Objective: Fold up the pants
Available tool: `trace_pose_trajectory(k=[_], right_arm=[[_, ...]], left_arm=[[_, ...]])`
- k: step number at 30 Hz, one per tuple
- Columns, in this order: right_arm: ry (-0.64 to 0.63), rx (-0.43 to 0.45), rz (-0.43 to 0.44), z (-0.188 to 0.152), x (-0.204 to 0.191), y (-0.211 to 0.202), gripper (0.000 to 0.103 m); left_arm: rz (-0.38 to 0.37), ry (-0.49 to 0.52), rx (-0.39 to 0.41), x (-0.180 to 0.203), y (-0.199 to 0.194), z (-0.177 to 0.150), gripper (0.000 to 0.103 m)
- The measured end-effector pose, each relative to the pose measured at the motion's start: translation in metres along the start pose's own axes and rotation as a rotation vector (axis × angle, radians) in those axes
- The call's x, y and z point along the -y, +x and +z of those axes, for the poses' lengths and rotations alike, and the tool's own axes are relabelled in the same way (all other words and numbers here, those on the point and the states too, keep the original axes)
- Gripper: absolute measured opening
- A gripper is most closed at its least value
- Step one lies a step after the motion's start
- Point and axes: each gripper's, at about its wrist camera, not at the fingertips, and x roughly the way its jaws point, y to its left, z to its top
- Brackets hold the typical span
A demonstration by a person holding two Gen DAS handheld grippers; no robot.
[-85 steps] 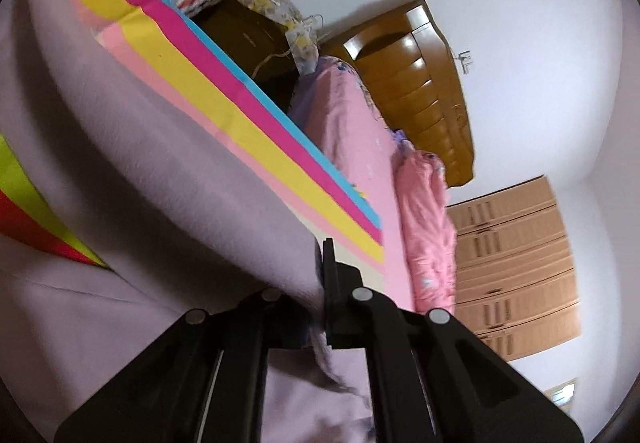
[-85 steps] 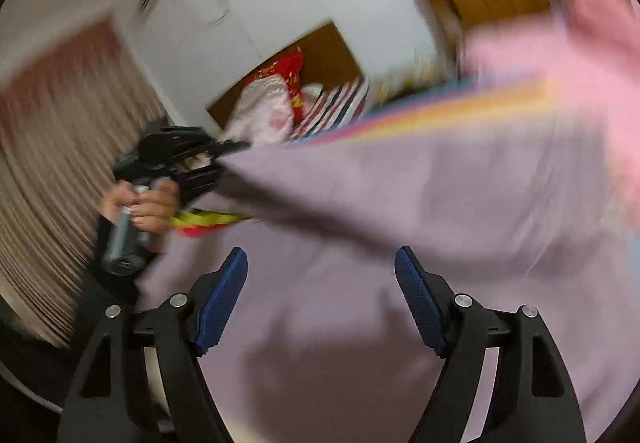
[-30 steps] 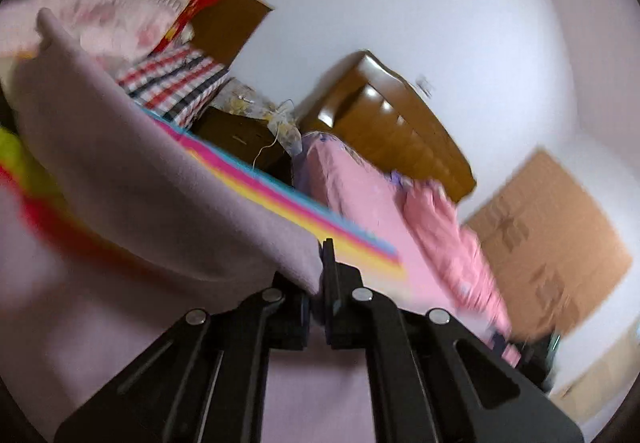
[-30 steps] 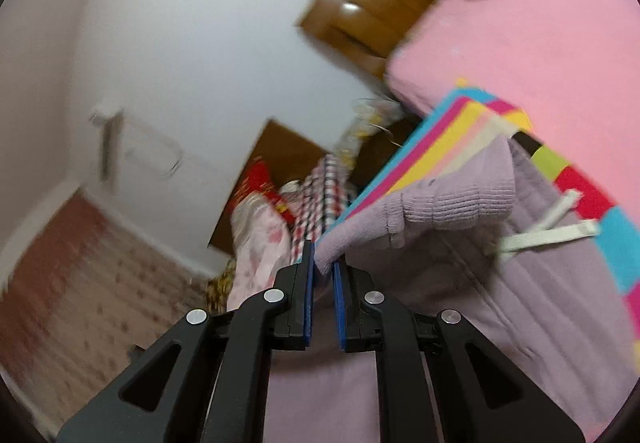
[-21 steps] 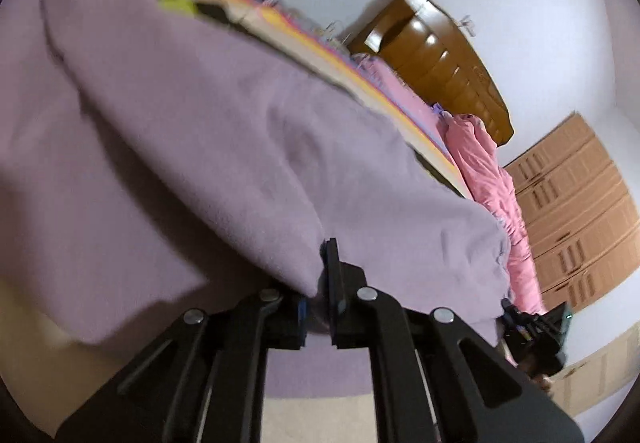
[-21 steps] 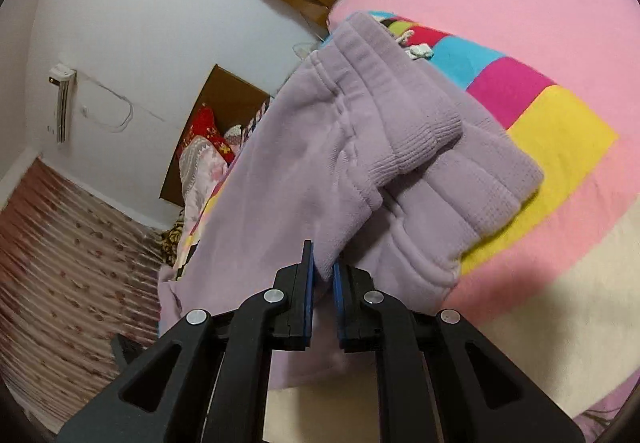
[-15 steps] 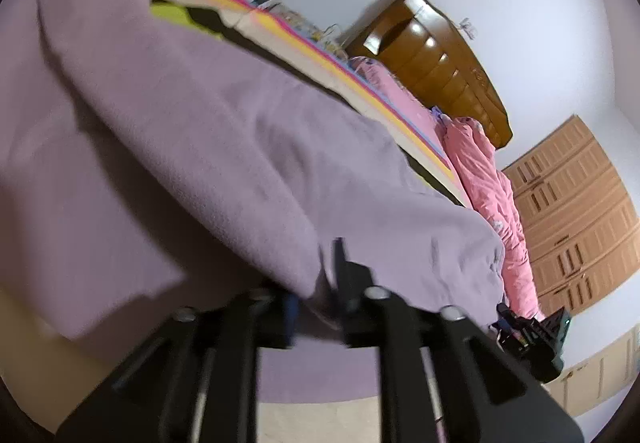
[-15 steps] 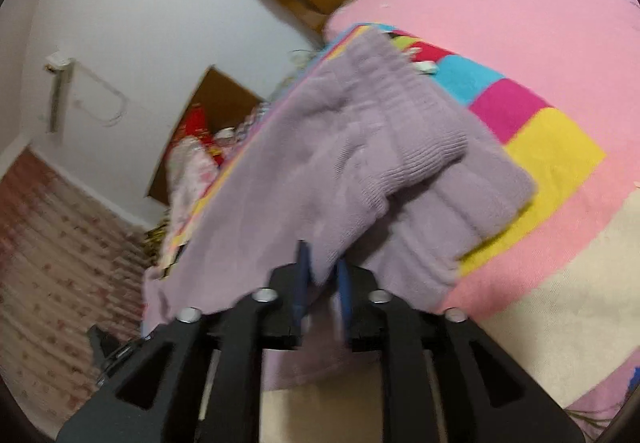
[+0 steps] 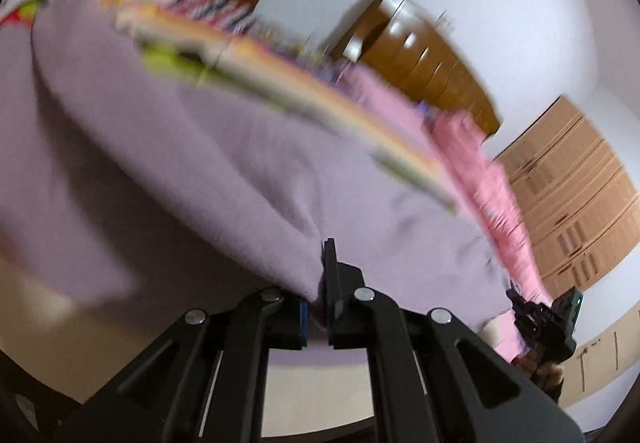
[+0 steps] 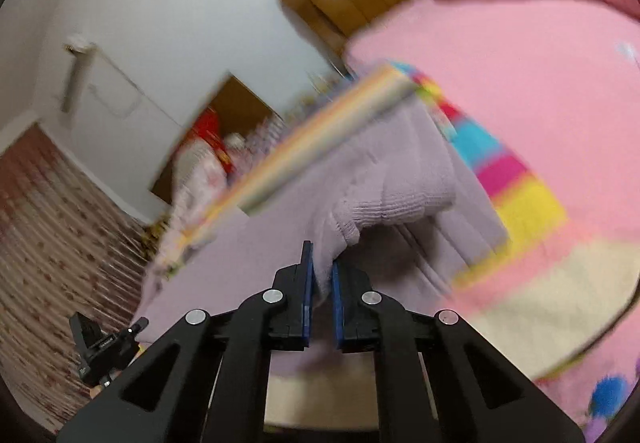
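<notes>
The lilac knit pants [image 9: 208,167] lie folded lengthwise on a striped blanket on the bed. My left gripper [image 9: 318,283] is shut on the pants' near edge. My right gripper [image 10: 322,271] is shut on the ribbed waistband end [image 10: 400,199] and holds that fabric lifted off the layer below. Each view shows the other gripper small at its edge: the right one [image 9: 548,319], the left one [image 10: 102,343]. Both views are motion-blurred.
A multicoloured striped blanket [image 10: 520,195] covers a pink bed sheet [image 10: 540,75]. A pink quilt [image 9: 484,179] lies by the brown wooden headboard [image 9: 420,59]. A light wooden wardrobe [image 9: 576,187] stands at right. Patterned curtains [image 10: 48,227] hang at left.
Both grippers stay shut on the pants and have swung with them; the views are now blurred. The folded layer has dropped lower over the blanket than one second ago.
</notes>
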Motion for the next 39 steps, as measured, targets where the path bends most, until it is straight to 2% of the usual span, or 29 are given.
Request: trace_pose_trajectory(k=[1, 2, 3, 8, 11, 12, 14, 22, 24, 27, 29, 31, 32, 36, 39], right_arm=[[0.036, -0.018, -0.005, -0.006, 0.014, 0.008, 0.008], [0.072, -0.002, 0.033, -0.010, 0.025, 0.008, 0.006], [0.079, 0.002, 0.039, -0.011, 0.027, 0.006, 0.006], [0.015, 0.054, 0.026, -0.002, 0.012, -0.009, 0.006], [0.059, 0.011, -0.023, -0.010, 0.028, 0.002, 0.006], [0.083, 0.016, -0.001, -0.013, 0.035, 0.006, 0.002], [0.102, 0.024, 0.022, -0.014, 0.038, 0.006, 0.002], [0.084, 0.038, 0.007, -0.013, 0.022, 0.001, 0.003], [0.078, 0.060, 0.024, -0.008, 0.009, -0.003, 0.003], [0.070, 0.046, -0.004, -0.007, 0.011, -0.001, 0.003], [0.097, 0.019, -0.014, -0.011, 0.024, 0.011, 0.002], [0.105, 0.031, -0.002, -0.013, 0.028, 0.010, 0.002], [0.102, 0.029, -0.010, -0.012, 0.025, 0.008, 0.002], [0.073, 0.031, -0.030, -0.008, 0.018, 0.002, 0.003], [0.086, 0.027, -0.031, -0.011, 0.025, 0.010, 0.002]], left_arm=[[0.020, -0.017, -0.026, -0.006, 0.012, -0.006, 0.006], [0.035, -0.031, -0.042, -0.010, 0.020, -0.010, 0.005], [0.028, -0.027, -0.015, -0.010, 0.021, -0.013, 0.006], [0.026, 0.007, 0.001, 0.001, 0.013, -0.009, 0.008], [0.045, 0.018, -0.003, -0.001, 0.018, -0.014, 0.009], [0.049, 0.010, -0.015, -0.006, 0.018, -0.015, 0.009], [0.025, -0.014, -0.009, -0.012, 0.018, -0.017, 0.010], [0.013, -0.025, -0.012, -0.015, 0.011, -0.017, 0.015], [-0.007, -0.016, 0.017, -0.013, 0.002, -0.016, 0.009], [0.033, 0.079, 0.053, 0.003, -0.009, -0.020, 0.007], [0.043, 0.058, 0.023, -0.003, -0.002, -0.023, 0.007], [0.035, 0.010, -0.005, -0.013, 0.008, -0.026, 0.007], [0.023, -0.005, 0.008, -0.014, 0.005, -0.028, 0.007], [0.030, 0.054, 0.082, 0.007, -0.017, -0.026, 0.007], [0.050, 0.030, 0.026, -0.001, -0.002, -0.028, 0.007]])
